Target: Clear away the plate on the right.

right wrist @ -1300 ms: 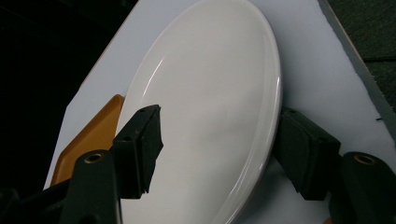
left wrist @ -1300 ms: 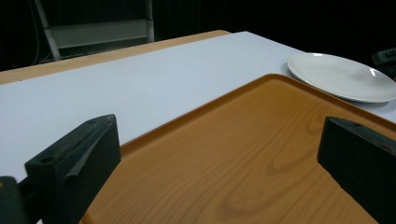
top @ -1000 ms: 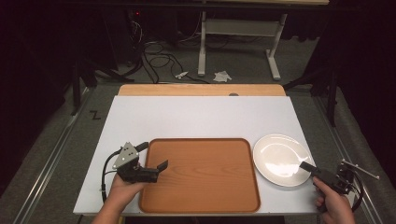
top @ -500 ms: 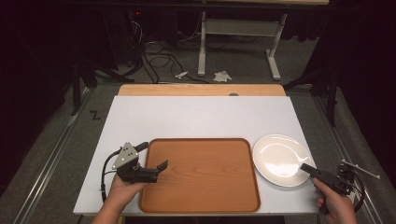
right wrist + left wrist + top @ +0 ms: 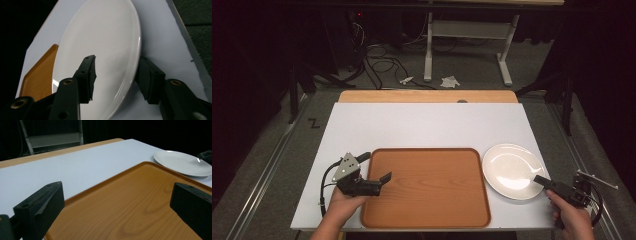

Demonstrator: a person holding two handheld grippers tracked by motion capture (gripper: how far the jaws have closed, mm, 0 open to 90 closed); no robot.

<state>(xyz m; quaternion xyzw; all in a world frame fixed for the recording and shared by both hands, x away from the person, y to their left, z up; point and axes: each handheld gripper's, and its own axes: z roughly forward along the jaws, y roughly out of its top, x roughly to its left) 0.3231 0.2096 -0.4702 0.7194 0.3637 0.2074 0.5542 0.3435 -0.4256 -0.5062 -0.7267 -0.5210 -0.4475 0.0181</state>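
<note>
The right hand-held gripper [image 5: 543, 181] sits at the near right edge of the plate [image 5: 512, 170], low over the desk [image 5: 427, 125]. In the right gripper view, this hand-held gripper [image 5: 116, 75] straddles the plate's [image 5: 100, 37] rim: one jaw lies over the plate's upper face, the other outside the rim, just beside its edge. The jaws have just been closing with the rim between them, yet a gap shows on each side, so they are not yet pinching it.

The plate is white and round, and rests flat on the desk at the right, just beside the right edge of the tray [image 5: 427, 185]. Whether plate and tray touch cannot be told.

The left hand-held gripper [image 5: 379, 177] hangs over the tray's left edge, pointing toward the right across it. In the left gripper view its jaws are spread wide with nothing between them, and the tray's [image 5: 130, 205] bare wooden floor lies beneath. The plate [image 5: 182, 162] shows beyond the tray's far corner there.

The tray lies at the near middle of the desk, its long side along the near edge. The person's hands come in from below, one on each hand-held gripper.
</note>
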